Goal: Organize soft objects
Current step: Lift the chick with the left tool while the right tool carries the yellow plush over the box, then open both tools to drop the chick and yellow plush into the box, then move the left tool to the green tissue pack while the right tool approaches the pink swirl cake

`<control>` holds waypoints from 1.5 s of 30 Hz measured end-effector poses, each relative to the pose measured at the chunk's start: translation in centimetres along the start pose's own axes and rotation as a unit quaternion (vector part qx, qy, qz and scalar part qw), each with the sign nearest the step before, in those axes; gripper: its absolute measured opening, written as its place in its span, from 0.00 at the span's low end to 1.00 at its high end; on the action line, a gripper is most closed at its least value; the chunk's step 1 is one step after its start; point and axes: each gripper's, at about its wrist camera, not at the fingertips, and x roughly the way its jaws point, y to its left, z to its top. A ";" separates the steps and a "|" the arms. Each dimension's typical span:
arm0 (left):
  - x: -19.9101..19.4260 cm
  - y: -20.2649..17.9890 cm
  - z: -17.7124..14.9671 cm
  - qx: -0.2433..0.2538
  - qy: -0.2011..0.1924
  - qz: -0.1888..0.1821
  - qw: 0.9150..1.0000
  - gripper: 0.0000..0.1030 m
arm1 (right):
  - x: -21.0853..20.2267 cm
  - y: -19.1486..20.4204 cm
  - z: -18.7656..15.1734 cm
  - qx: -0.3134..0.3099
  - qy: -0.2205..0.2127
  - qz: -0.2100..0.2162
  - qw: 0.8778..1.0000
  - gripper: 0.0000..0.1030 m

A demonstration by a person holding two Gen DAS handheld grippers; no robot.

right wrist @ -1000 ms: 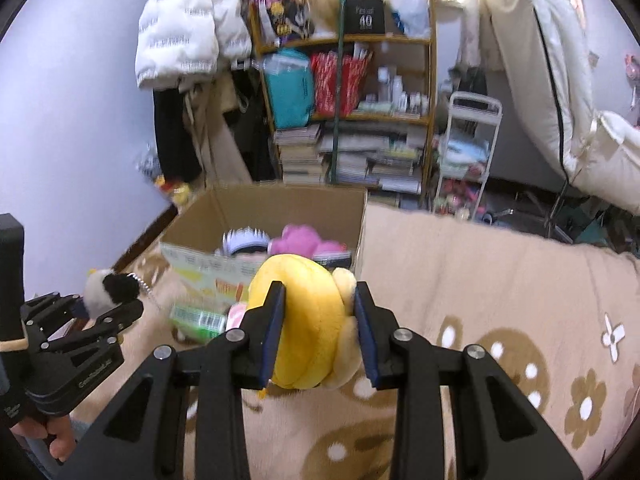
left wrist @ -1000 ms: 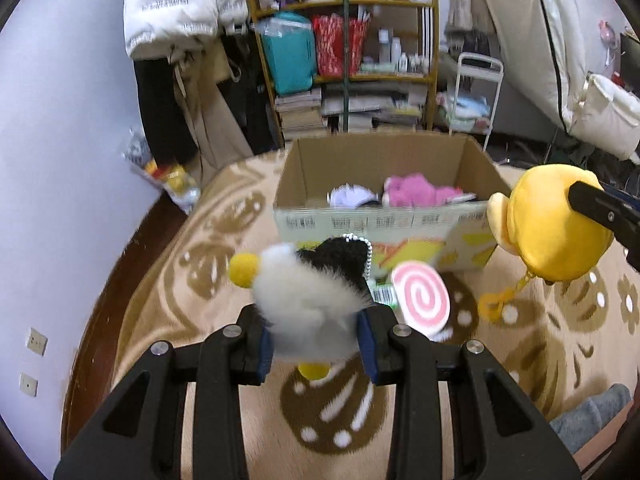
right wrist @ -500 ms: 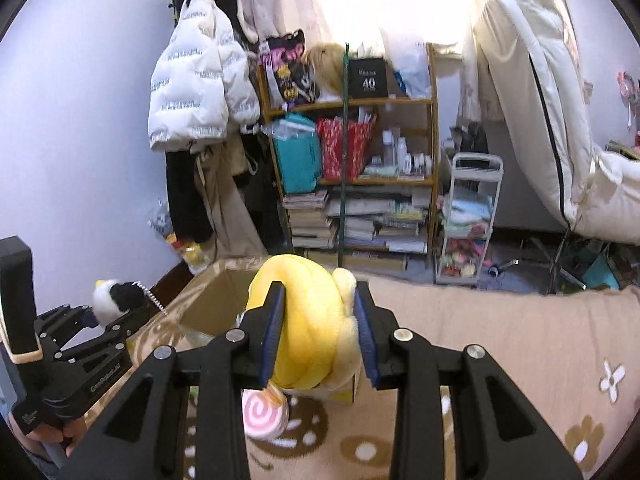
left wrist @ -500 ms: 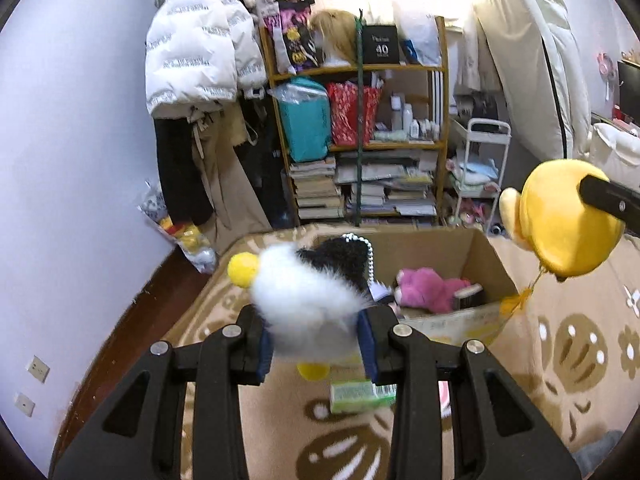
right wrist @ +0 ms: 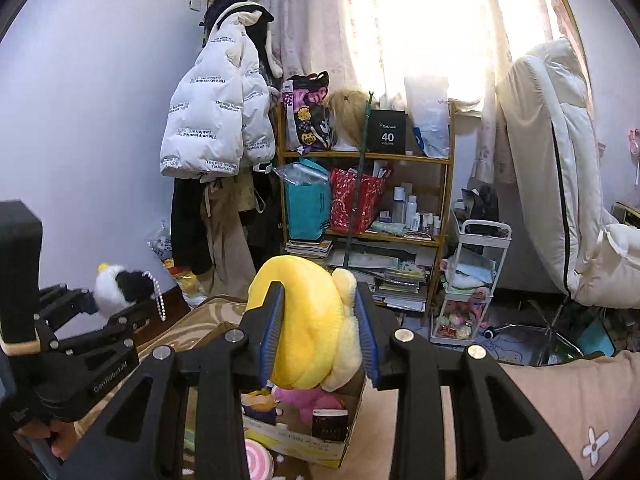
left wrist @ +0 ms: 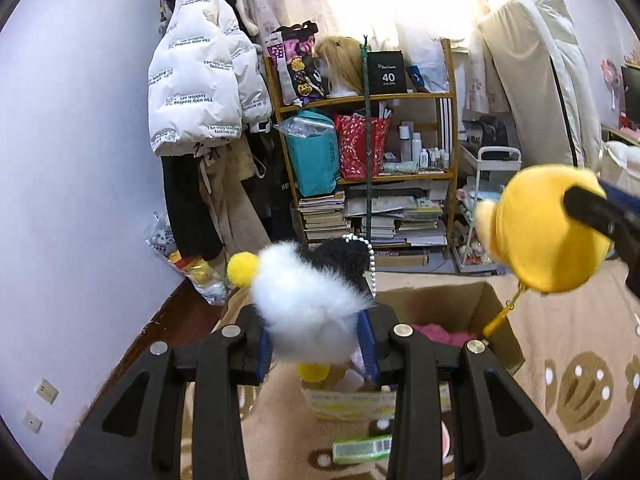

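Observation:
My left gripper (left wrist: 316,344) is shut on a fluffy white and black penguin plush (left wrist: 308,300) with a bead chain, held above the near left part of the open cardboard box (left wrist: 496,320). My right gripper (right wrist: 318,344) is shut on a round yellow plush (right wrist: 304,332), held above the box (right wrist: 352,424). The yellow plush (left wrist: 548,228) hangs in the air at the right of the left wrist view. The penguin plush (right wrist: 120,284) and left gripper show at the left of the right wrist view. A pink plush (right wrist: 316,400) and other items lie in the box.
A pink swirl lollipop plush (right wrist: 258,460) and a green packet (left wrist: 362,448) lie on the beige patterned rug (left wrist: 576,384) in front of the box. A cluttered shelf (right wrist: 364,200), a hanging white jacket (right wrist: 216,120) and a small cart (right wrist: 472,280) stand behind.
Both grippers have risen with their plushes and moved forward over the box. The box and rug have dropped lower in both views.

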 end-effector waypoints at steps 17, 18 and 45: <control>7.5 -1.7 -5.0 0.026 0.078 -0.007 0.997 0.35 | 6.5 -1.5 -4.8 0.026 0.078 0.034 0.996 0.37; 7.8 -1.7 -5.2 0.024 0.085 -0.011 0.996 0.35 | 6.9 -1.5 -5.1 0.028 0.086 0.035 0.995 0.37; 6.4 -0.5 -7.6 0.031 0.122 0.013 0.992 0.77 | 5.9 0.7 -7.9 -0.018 0.108 0.038 0.993 0.77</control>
